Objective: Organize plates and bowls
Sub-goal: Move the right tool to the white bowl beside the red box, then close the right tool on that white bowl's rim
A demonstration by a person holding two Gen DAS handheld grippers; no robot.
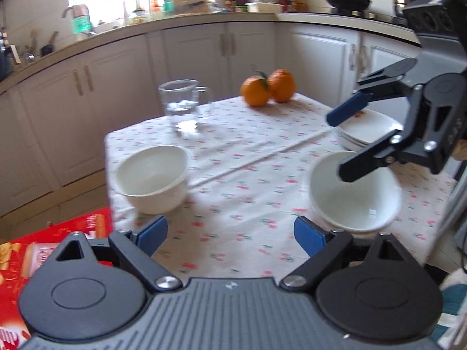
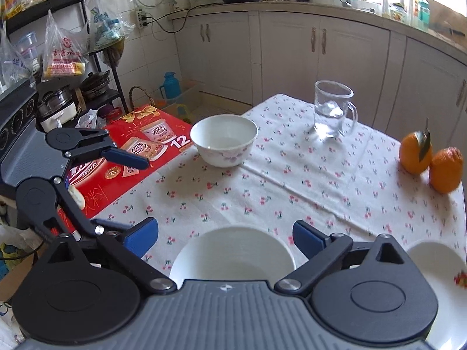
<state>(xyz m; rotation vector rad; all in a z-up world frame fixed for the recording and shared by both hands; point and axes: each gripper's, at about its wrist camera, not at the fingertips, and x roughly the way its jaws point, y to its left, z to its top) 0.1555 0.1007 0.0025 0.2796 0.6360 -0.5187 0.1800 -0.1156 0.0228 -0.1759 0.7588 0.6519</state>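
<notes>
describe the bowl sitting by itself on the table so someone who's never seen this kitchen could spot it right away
Start at the table with the cherry-print tablecloth. Find the glass mug near its far edge, then look to the corner beside the red gift box: the lone white bowl stands there. Unlike the stacked bowls by the plates, it stands singly and has a faint pink floral print outside.

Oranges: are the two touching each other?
Touching. Right wrist view shows the leafed orange pressed against the other orange, no gap between them.

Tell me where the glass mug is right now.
The glass mug stands upright at the table's far edge, right of the lone white bowl and left of the two oranges in the right wrist view.
</notes>
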